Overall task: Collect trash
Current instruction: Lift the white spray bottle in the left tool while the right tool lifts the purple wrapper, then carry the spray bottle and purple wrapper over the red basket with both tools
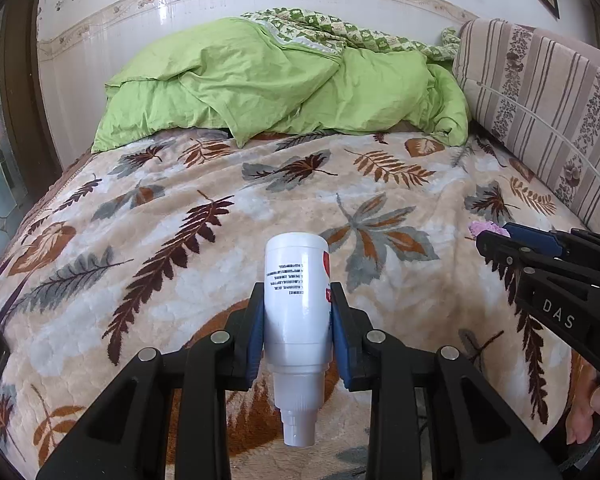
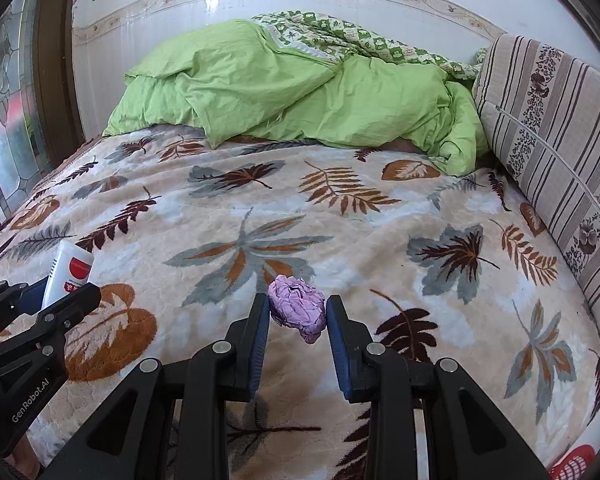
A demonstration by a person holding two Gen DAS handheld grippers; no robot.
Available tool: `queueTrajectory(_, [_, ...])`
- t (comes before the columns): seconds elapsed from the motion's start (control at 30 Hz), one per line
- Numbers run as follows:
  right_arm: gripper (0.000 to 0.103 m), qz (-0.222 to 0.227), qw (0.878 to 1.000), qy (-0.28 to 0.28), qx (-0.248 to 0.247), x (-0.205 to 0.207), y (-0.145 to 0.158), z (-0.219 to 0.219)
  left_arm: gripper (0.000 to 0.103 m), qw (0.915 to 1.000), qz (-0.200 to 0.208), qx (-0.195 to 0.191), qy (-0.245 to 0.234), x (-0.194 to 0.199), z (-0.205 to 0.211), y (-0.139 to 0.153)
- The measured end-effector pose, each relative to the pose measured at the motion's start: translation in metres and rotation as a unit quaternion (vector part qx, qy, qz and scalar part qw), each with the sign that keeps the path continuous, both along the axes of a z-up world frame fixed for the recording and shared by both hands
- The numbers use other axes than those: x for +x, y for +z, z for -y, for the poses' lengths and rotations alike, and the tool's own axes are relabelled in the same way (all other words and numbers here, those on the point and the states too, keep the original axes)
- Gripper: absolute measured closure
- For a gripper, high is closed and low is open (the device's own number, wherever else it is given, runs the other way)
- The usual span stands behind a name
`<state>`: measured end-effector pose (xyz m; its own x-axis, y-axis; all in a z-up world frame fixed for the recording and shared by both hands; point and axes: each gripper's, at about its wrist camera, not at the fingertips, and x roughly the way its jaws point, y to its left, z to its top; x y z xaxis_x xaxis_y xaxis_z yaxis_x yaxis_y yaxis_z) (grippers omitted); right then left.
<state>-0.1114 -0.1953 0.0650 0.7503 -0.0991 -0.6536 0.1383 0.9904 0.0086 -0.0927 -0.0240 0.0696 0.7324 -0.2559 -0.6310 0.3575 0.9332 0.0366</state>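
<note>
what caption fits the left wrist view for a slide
Left gripper clamps a white bottle, nozzle toward the camera, above a leaf-patterned blanket; right gripper holds purple crumpled trash.

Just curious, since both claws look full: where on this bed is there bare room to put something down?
Most of the leaf blanket is bare, from the claws up to the green duvet and across to the striped cushion. The far end is crowded by the duvet. Near you, the left claw grips a white bottle and the right claw a purple wad.

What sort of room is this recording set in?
Most likely a bedroom: a bed under a leaf-print blanket, a rumpled green duvet at its far end, and a striped padded headboard along the side.
</note>
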Motion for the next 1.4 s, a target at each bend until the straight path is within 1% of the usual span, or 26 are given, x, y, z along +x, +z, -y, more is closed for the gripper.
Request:
queueTrajectory(0.1, [0.072,0.0,1.0,0.0,0.0,0.0,0.0,-0.001,0.075,1.0,-0.001,-0.001,-0.002,-0.001,0.001,0.0])
queueTrajectory(0.17, [0.072,0.0,1.0,0.002,0.008,0.0,0.0,0.0,0.075,1.0,-0.001,-0.002,-0.005,-0.001,0.002,-0.001])
queueTrajectory(0.23, [0.072,0.004,0.999,0.004,0.032,-0.002,0.002,0.003,0.075,0.9999,-0.004,-0.008,-0.008,-0.002,0.004,-0.001])
queueTrajectory(0.33, [0.072,0.023,0.997,0.005,0.07,-0.011,0.012,0.011,0.075,0.9995,-0.01,-0.022,-0.023,-0.008,0.006,0.002])
queueTrajectory(0.43, [0.072,0.042,0.994,0.002,0.101,-0.029,0.025,0.018,0.075,0.9986,-0.009,-0.026,-0.045,-0.019,0.012,0.007])
queueTrajectory(0.53, [0.072,0.047,0.989,0.005,0.139,-0.052,0.031,0.025,0.075,0.9968,-0.007,-0.035,-0.072,-0.036,0.022,0.016])
queueTrajectory(0.6, [0.072,0.049,0.987,0.008,0.155,-0.068,0.034,0.03,0.075,0.9949,-0.003,-0.034,-0.095,-0.05,0.032,0.023])
queueTrajectory(0.7, [0.072,0.056,0.986,0.005,0.155,-0.098,0.043,0.038,0.075,0.991,-0.003,-0.039,-0.128,-0.07,0.048,0.033])
queueTrajectory(0.83, [0.072,0.063,0.985,-0.008,0.157,-0.134,0.054,0.052,0.075,0.9868,-0.002,-0.028,-0.159,-0.097,0.072,0.041])
queueTrajectory(1.0, [0.072,0.069,0.986,-0.037,0.148,-0.175,0.066,0.076,0.075,0.9795,0.005,-0.02,-0.201,-0.125,0.098,0.051])
queueTrajectory(1.1, [0.072,0.072,0.985,-0.063,0.143,-0.201,0.071,0.096,0.075,0.9734,0.007,-0.025,-0.228,-0.137,0.113,0.06])
queueTrajectory(1.2, [0.072,0.072,0.983,-0.097,0.141,-0.227,0.074,0.117,0.075,0.966,0.004,-0.032,-0.256,-0.149,0.13,0.069])
queueTrajectory(1.4, [0.072,0.076,0.973,-0.167,0.142,-0.278,0.079,0.161,0.075,0.9458,-0.01,-0.042,-0.322,-0.175,0.168,0.082])
